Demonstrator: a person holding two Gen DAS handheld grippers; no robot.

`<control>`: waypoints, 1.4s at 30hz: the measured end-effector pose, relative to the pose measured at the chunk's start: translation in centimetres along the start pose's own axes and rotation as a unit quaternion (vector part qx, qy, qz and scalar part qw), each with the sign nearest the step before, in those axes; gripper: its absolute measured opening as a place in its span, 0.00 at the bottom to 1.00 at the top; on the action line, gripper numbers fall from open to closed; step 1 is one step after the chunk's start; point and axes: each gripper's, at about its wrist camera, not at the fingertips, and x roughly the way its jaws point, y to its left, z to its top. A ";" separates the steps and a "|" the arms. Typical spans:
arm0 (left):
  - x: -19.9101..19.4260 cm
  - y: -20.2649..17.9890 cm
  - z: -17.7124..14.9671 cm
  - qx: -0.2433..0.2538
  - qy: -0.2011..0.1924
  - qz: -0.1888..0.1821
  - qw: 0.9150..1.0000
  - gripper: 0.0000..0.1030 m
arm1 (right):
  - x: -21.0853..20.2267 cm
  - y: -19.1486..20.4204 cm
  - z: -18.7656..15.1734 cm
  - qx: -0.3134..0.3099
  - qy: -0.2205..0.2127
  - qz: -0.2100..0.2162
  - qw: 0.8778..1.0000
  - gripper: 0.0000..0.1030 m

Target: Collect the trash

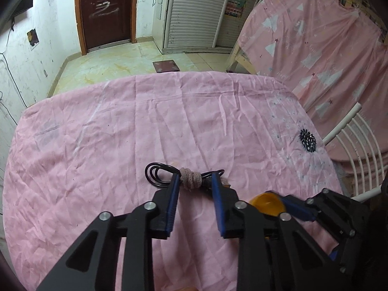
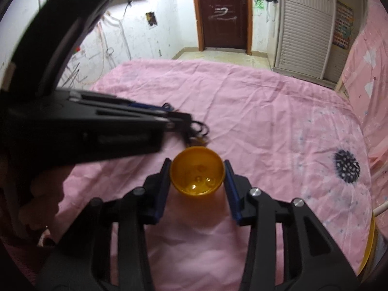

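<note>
Surface: a round table under a creased pink cloth (image 1: 121,133) with 1 dark flower print (image 1: 308,140) toward its right edge.
Room: dark brown door (image 1: 106,9) at the back, white louvred cupboard (image 1: 196,12) right of it, pink curtain (image 1: 315,43) at far right.
Cable: a coiled black cable bundle (image 1: 186,178) tied with a beige band, lying on the cloth.
Cup: an orange plastic cup (image 2: 197,173), mouth toward the right wrist camera, just right of the cable.
Left gripper (image 1: 195,178): jaws wide apart, 1 blue pad on either side of the bundle; contact unclear.
Right gripper (image 2: 197,163): jaws parted around the cup; the left pad looks to touch, the right stands just off.
</note>
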 end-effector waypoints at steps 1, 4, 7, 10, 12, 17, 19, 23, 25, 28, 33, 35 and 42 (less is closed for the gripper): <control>-0.1 0.0 0.0 -0.001 -0.001 -0.001 1.000 0.17 | -0.4 -0.5 -0.1 0.006 -0.005 -0.003 1.000 0.39; -0.1 0.0 -0.1 -0.004 -0.001 0.002 1.000 0.10 | -1.3 -1.8 -0.4 0.022 -0.014 -0.006 1.000 0.39; -0.1 -0.2 -0.1 -0.005 0.000 0.001 1.000 0.08 | -1.9 -2.7 -0.7 0.033 -0.021 -0.011 0.999 0.39; -0.4 -0.6 0.0 -0.004 -0.004 0.004 1.000 0.05 | -2.6 -3.8 -1.1 0.047 -0.031 -0.013 0.998 0.39; -0.7 -0.9 0.1 -0.002 -0.009 0.005 1.000 0.05 | -3.1 -4.5 -1.3 0.051 -0.035 -0.014 0.998 0.39; -1.5 -2.1 0.3 0.008 -0.020 0.008 1.000 0.05 | -4.0 -5.8 -1.7 0.066 -0.050 -0.016 0.996 0.39; -1.7 -2.3 0.4 0.013 -0.024 0.008 1.000 0.05 | -4.4 -6.2 -2.0 0.069 -0.053 -0.016 0.996 0.39; -1.5 -2.7 0.9 0.028 -0.023 0.010 0.999 0.06 | -4.8 -6.8 -2.5 0.076 -0.058 -0.015 0.995 0.39; -1.2 -2.9 1.0 0.038 -0.019 0.023 0.999 0.06 | -5.0 -7.0 -2.7 0.078 -0.060 -0.015 0.995 0.39; -0.4 -3.0 1.0 0.049 -0.008 0.046 0.998 0.09 | -5.1 -7.4 -2.9 0.082 -0.063 -0.016 0.995 0.39; 0.4 -3.1 0.9 0.058 -0.002 0.063 0.996 0.62 | -5.1 -8.1 -2.9 0.088 -0.065 -0.015 0.994 0.39; 0.7 -3.3 0.9 0.063 -0.004 0.074 0.995 0.64 | -5.1 -8.3 -3.0 0.089 -0.065 -0.015 0.994 0.39; 1.8 -3.9 0.4 0.079 0.001 0.104 0.991 0.64 | -5.2 -8.7 -3.0 0.092 -0.068 -0.014 0.993 0.39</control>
